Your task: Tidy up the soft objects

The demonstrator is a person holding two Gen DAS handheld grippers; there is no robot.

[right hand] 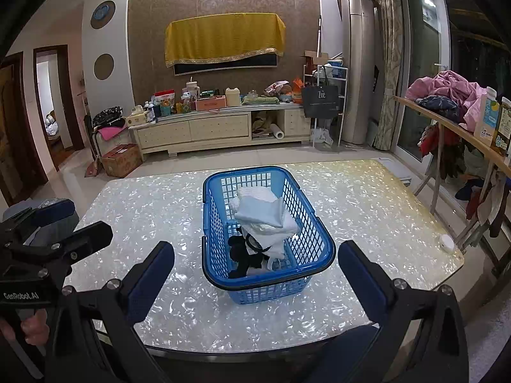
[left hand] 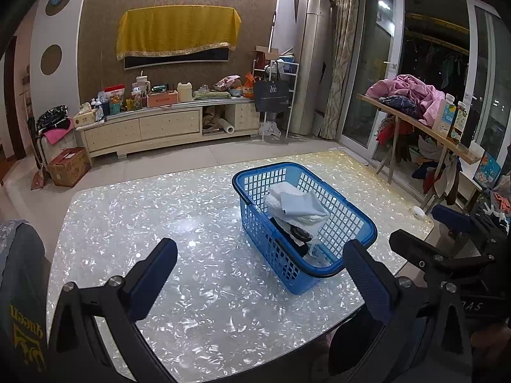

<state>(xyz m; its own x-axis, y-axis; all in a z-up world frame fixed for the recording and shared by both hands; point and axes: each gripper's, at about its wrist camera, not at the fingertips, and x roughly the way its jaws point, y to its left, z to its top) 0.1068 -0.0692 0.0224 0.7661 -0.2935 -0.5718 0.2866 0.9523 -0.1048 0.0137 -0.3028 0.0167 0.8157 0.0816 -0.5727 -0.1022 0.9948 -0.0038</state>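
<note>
Blue basket [right hand: 268,233] sits mid table [right hand: 159,210], holding folded white cloths [right hand: 265,214] over a black item [right hand: 246,255]. Left gripper [left hand: 262,277] spread wide, empty, above table. Right gripper [right hand: 255,271] also wide, empty, near basket's front rim.

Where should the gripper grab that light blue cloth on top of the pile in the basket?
Probably from straight above, since the blue basket has walls all round. Pinch the raised folded edge of the light blue cloth, which lies on top of the white towels with nothing covering it. The right gripper, open and facing the basket, looks best placed.
</note>
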